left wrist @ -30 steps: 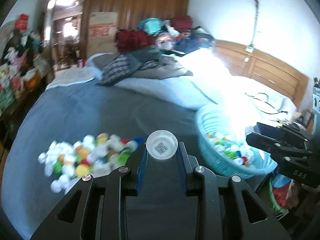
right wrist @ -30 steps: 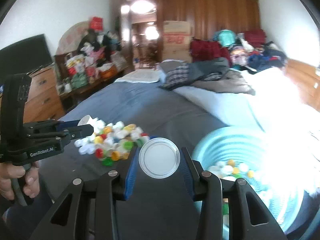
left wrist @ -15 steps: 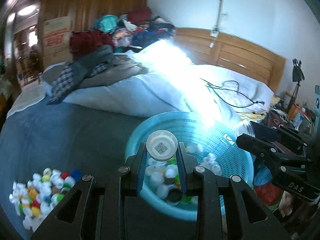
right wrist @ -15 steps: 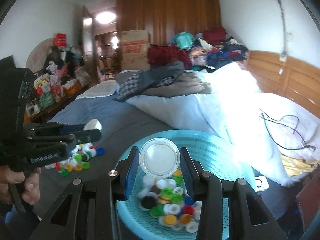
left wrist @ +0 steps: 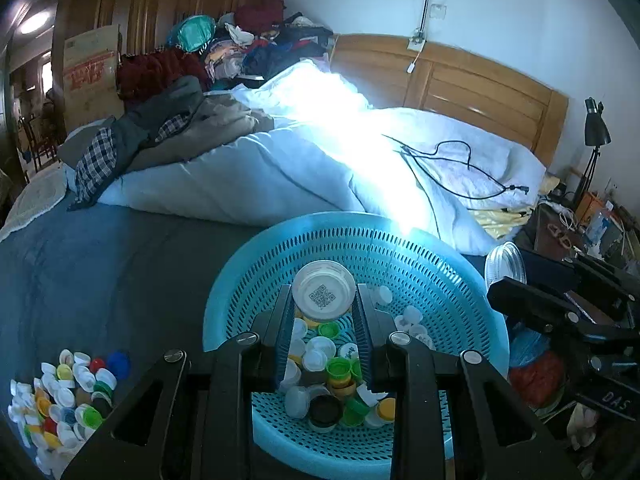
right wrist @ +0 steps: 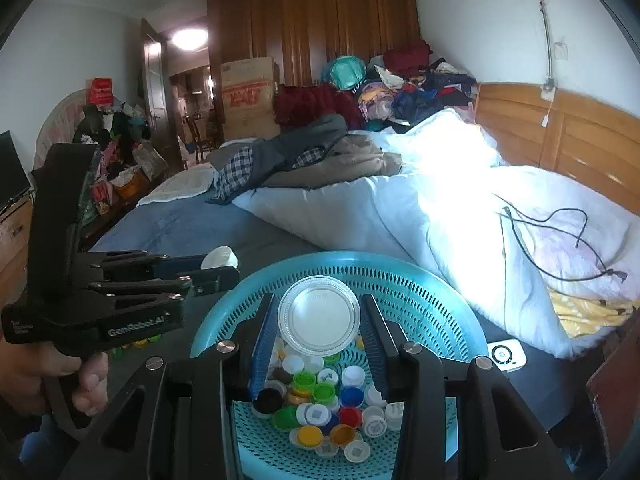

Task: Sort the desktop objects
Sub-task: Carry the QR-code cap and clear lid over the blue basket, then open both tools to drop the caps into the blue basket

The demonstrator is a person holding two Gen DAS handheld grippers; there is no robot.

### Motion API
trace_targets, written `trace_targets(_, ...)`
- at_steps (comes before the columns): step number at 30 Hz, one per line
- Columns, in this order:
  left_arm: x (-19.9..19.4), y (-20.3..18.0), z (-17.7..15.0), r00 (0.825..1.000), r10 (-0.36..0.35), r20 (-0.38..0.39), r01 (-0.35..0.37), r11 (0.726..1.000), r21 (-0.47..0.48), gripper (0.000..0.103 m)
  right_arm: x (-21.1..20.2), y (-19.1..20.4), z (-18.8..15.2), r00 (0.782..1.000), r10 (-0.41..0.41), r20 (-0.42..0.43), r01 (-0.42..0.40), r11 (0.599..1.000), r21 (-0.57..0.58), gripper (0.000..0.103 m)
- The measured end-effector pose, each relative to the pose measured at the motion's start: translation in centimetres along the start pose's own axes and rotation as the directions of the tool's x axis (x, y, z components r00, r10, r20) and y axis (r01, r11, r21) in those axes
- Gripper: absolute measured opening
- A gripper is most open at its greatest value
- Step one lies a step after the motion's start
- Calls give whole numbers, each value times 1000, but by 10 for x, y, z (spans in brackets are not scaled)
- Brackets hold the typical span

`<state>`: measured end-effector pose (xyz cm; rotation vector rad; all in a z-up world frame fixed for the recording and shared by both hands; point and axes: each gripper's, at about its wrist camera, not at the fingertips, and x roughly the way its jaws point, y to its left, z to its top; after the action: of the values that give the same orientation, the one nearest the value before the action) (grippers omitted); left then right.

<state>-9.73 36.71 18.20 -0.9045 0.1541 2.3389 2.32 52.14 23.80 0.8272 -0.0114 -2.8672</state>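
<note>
- Left wrist view: my left gripper (left wrist: 323, 308) is clamped on a white cap (left wrist: 323, 295) with a printed code square inside, held above the blue basket (left wrist: 256, 280).
- A second ago this same camera looked over the loose pile of caps (left wrist: 66, 396) on the dark bedspread (left wrist: 100, 264); now the pile sits at the lower left corner and the basket fills the middle, so I have swung across from pickup to drop-off.
- Right wrist view: my right gripper (right wrist: 319, 328) is closed on a clear round lid (right wrist: 319, 321), also above the basket (right wrist: 420, 276), where a second ago the basket lay off to the right of it.
- From this side I can see the left gripper (right wrist: 218, 270) near the basket's left rim, the white cap (right wrist: 219, 258) pinched at its tip.
- Sorted caps (right wrist: 328, 412) already lie in a heap on the basket floor, in green, yellow, blue, red and white.
- My reading: both carries are finished and the release is what remains. Neither item has been let go yet.
- Opening both sets of jaws should drop each piece among the others; the wide lid is light and may land on edge or roll toward the wall.
- Plenty of caps are left in the pile, so I judge the sorting far from done.
</note>
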Motion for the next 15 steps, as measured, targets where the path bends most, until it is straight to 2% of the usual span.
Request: trace_targets(15,5,-4,-3,1000,-6,-14,6,1000,7,24,7,-5,-5,1000,-1,-12,1,1000,4,44)
